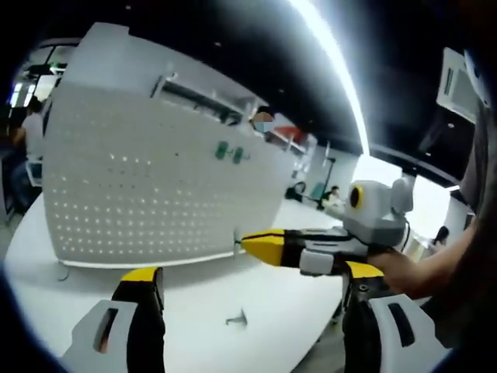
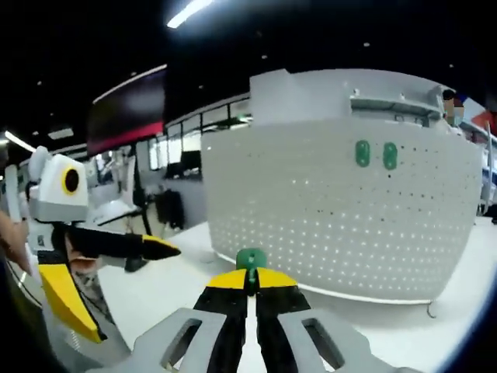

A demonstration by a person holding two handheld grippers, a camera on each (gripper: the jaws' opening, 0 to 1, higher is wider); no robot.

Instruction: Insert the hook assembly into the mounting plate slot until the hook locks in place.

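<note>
A white pegboard (image 1: 155, 194) stands upright on the white table (image 1: 202, 311); it also faces me in the right gripper view (image 2: 342, 217). Two green hooks (image 2: 363, 153) (image 2: 390, 155) are mounted high on it, small in the left gripper view (image 1: 230, 152). My right gripper (image 2: 251, 278) is shut on a green hook piece (image 2: 251, 259), held short of the board's lower edge. In the left gripper view it (image 1: 260, 245) reaches in from the right, with a thin piece at its tip (image 1: 236, 241). My left gripper (image 1: 252, 272) is open and holds nothing; it appears at left (image 2: 116, 272).
A small metal piece (image 1: 237, 317) lies on the table in front of the board. A wire foot (image 2: 429, 309) props the board's lower corner. A person's hand (image 1: 404, 268) holds the right gripper. People sit at desks in the office behind.
</note>
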